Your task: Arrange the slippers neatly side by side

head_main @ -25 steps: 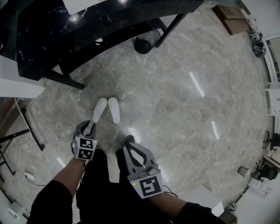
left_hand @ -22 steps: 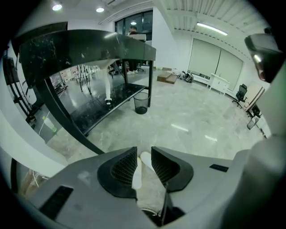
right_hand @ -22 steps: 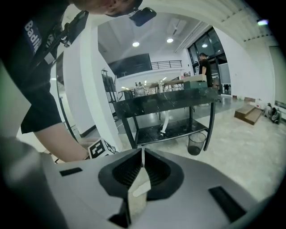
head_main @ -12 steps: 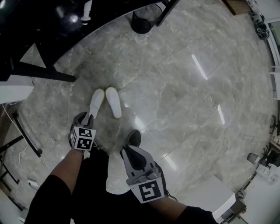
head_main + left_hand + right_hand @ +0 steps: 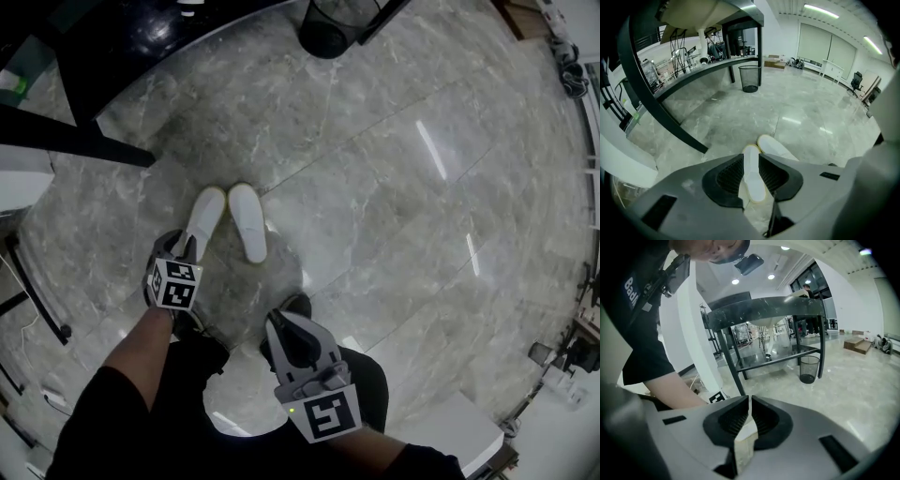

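Note:
Two white slippers lie on the grey marble floor, the left slipper and the right slipper. Their far ends nearly touch and their near ends spread apart in a narrow V. My left gripper hovers above the near end of the left slipper, well off the floor. In the left gripper view that left slipper shows through the narrow gap of the left gripper, with the right slipper just beyond; nothing is held. My right gripper hangs close to my legs with its jaws together and empty. The right gripper faces the table.
A black table with slanted dark legs stands at the far left. A black mesh bin sits beside it, and the bin shows again ahead of the slippers. White furniture stands at the left edge. My dark shoe is near the right gripper.
The head view has shifted, so the table and bin slid toward the top. The slippers lie as before. The left gripper stays over the left slipper's near end; the right gripper sits lower.

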`<state>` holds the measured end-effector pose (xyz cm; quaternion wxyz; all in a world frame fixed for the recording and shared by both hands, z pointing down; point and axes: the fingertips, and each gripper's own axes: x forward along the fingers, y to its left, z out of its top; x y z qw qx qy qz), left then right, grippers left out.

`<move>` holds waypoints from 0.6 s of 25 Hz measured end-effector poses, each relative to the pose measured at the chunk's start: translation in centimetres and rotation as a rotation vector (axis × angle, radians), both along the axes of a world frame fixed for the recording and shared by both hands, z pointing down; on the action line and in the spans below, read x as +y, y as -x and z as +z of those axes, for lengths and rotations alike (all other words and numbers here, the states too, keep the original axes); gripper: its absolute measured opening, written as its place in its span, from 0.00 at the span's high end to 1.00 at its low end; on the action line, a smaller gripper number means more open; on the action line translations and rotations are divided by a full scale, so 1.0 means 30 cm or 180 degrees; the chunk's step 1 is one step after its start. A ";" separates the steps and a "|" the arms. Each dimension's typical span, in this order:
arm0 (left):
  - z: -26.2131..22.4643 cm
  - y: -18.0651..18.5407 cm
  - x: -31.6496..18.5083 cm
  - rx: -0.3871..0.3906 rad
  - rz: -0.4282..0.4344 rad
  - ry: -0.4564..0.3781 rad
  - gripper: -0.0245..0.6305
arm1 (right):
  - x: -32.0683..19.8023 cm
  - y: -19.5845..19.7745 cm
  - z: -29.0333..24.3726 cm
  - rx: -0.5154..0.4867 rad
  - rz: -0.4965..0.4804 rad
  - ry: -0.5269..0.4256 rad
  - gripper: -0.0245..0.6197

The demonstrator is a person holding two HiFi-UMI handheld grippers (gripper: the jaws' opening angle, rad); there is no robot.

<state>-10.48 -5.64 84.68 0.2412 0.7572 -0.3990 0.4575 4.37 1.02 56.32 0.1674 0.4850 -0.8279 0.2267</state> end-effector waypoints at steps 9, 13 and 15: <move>0.374 0.029 -0.007 0.0169 -0.0274 0.0058 0.85 | -0.137 0.171 0.300 -0.0368 -0.0398 -0.0120 0.96; 0.512 0.029 -0.024 0.0174 -0.0222 0.0075 0.81 | -0.197 0.187 0.316 -0.0589 -0.0461 -0.0206 0.96; 0.559 0.021 -0.028 0.0153 -0.0107 0.0099 0.81 | -0.195 0.180 0.347 -0.0572 -0.0499 -0.0184 0.96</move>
